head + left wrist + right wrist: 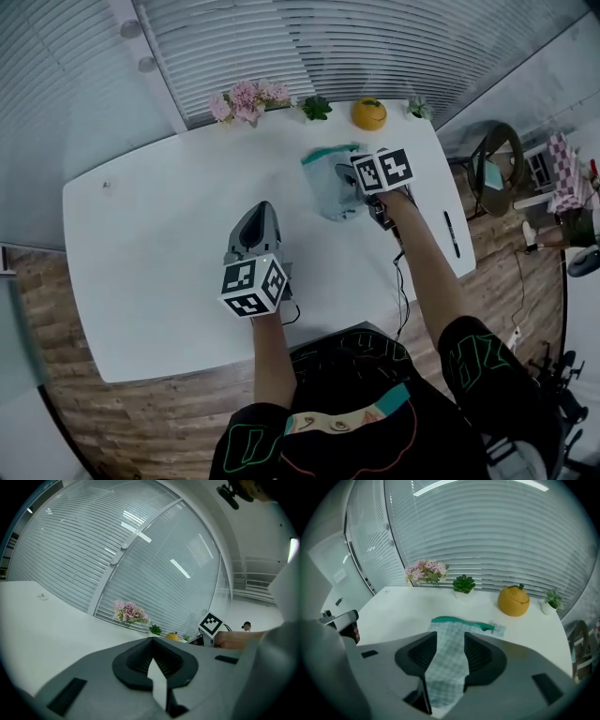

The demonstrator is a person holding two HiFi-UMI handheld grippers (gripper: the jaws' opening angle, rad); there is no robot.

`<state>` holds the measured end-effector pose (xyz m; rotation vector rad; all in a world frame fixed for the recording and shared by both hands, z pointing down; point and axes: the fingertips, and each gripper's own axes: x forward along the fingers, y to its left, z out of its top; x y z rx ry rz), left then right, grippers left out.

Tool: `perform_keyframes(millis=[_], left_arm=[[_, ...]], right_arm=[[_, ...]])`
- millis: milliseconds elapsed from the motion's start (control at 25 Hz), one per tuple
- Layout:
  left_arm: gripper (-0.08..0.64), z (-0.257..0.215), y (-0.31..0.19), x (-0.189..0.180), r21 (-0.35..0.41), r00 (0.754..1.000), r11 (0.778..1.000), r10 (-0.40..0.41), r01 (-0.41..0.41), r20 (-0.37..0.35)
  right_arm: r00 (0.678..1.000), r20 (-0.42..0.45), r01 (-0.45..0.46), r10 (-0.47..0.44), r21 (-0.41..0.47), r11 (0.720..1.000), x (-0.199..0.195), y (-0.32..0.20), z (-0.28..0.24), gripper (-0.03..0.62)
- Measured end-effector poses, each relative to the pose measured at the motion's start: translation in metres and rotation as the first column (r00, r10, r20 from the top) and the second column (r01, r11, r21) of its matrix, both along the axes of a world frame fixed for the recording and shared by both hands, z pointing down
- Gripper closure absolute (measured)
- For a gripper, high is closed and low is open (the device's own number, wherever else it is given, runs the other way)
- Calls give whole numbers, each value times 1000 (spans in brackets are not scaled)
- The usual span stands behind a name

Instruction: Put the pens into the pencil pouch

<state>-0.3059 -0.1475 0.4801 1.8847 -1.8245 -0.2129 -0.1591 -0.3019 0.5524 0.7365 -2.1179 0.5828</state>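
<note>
A pale checked pencil pouch [328, 180] with a teal zipper lies on the white table [159, 244], towards the far right. My right gripper [354, 193] hangs over it, pointing steeply down. Its jaws stand open and the pouch [449, 654] shows through the gap of this gripper [450, 634], with the pads apart from the cloth. A black pen [452, 234] rests near the table's right edge, to the right of that arm. My left gripper [260, 208] hovers over the table's middle front, and in its own view it [152, 642] is shut on nothing.
Along the table's far edge stand pink flowers [246, 100], a small green plant [316, 108], an orange round jar [368, 113] and another small plant [418, 108]. A chair [494, 169] stands off the right end. Cables hang by the front edge.
</note>
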Motion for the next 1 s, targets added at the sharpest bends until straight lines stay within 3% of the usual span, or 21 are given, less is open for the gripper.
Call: perform_keyframes(millis=[160, 320, 440, 640, 1000], left_arm=[[563, 5, -2, -4, -13, 1000, 1000, -11, 11, -1], [565, 9, -4, -7, -23, 1000, 1000, -18, 18, -2], [563, 12, -6, -8, -31, 1000, 999, -25, 25, -2], [564, 16, -7, -11, -42, 999, 998, -39, 39, -2], [565, 22, -10, -8, -59, 999, 997, -40, 40, -2]], right_arm=[[1000, -20, -20, 19, -54, 998, -8, -12, 13, 365], [994, -61, -96, 90, -108, 989, -12, -26, 27, 351], [984, -153, -112, 92, -132, 985, -14, -30, 44, 341], [963, -266, -78, 39, -135, 988, -12, -26, 69, 341], [965, -248, 54, -82, -116, 992, -16, -18, 68, 366]])
